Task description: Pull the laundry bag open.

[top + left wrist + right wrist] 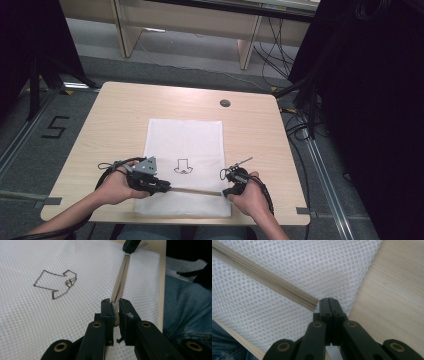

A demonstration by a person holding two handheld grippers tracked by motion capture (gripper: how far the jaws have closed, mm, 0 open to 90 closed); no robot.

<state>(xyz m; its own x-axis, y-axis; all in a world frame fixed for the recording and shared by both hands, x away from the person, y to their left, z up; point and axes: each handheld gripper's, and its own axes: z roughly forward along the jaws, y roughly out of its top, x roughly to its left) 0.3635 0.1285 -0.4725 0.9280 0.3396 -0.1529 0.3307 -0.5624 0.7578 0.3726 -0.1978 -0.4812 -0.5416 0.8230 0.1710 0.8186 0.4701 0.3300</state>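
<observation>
white mesh bag (184, 150) lies flat on the tabletop (115, 115), long side running away from the person, near edge close to the tabletop's front edge. a small brown outline drawing (183, 166) sits mid-bag, just beyond the zipper.

zipper (197, 190) runs across the bag near its front edge, long axis left to right, spanning between the two claws. it looks shut along the stretch in view.

left claw (165, 187): jaws nearly together, clamped on the zipper at its left end; in the left gripper view the beige tape (120, 287) leads straight away from the left claw (115, 312) toward the other claw's tip at the top of the frame. cannot tell whether the pull tab itself or just the tape end is pinched.

right claw (226, 193): jaws fully together. in the right gripper view the right claw (329, 301) sits right at the zipper's end (313, 303), at the bag's right edge; it appears to pinch the mesh or tape end there, but what is between the pads is hidden.

judgement: the zipper is held taut from both ends. the coming move turns on travel along that left-right axis; each hand holds its own end, so whichever has the slider pulls toward the other while the other anchors.

bag contents: none can be made out through the mesh; it lies flat.
</observation>
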